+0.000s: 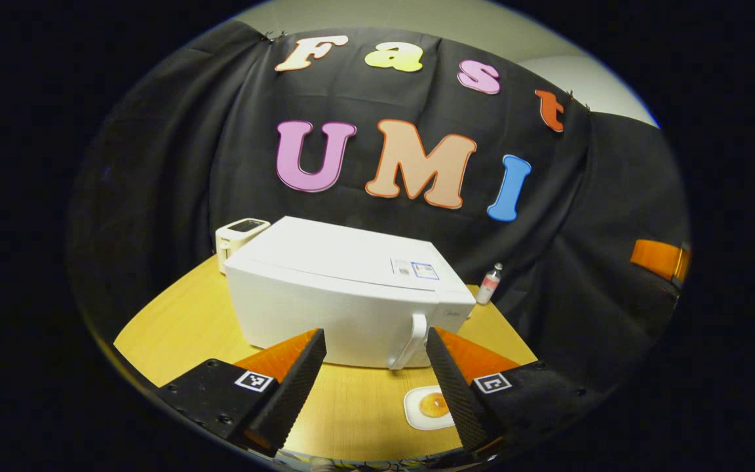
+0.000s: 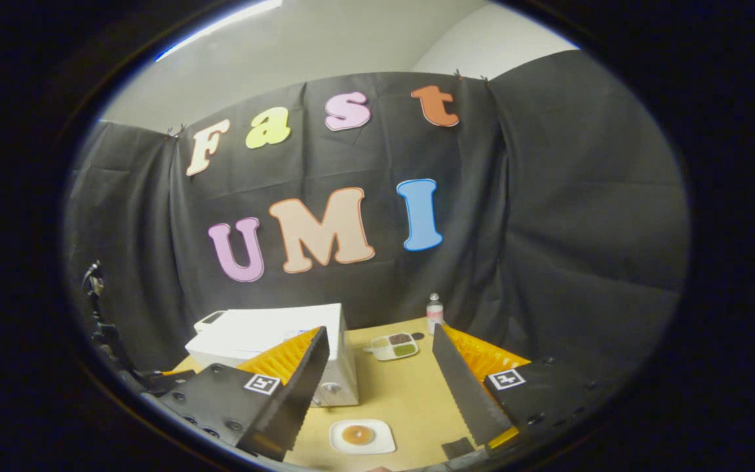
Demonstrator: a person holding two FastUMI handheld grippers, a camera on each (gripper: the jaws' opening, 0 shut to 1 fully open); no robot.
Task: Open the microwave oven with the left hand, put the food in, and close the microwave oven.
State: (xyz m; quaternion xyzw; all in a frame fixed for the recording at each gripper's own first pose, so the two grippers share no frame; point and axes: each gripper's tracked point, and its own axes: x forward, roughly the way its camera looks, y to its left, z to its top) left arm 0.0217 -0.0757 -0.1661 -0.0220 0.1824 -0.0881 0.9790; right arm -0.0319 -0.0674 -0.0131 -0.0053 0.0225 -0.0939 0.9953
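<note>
Microwave (image 1: 345, 292) sits shut mid-counter (image 1: 174, 328) in the left gripper view, handle (image 1: 413, 341) at 1 o'clock off the left gripper (image 1: 376, 367), fingers wide, empty. Handle looks rigid, so hook it there. Right gripper view: right gripper (image 2: 381, 373) wide too, food plate (image 2: 361, 436) at 6 o'clock, probably light and slidey.

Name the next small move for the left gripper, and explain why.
Probably ease the left gripper forward onto the microwave door's handle: the door is shut, the gripper is open short of it, and the food plate waits on the table.
</note>
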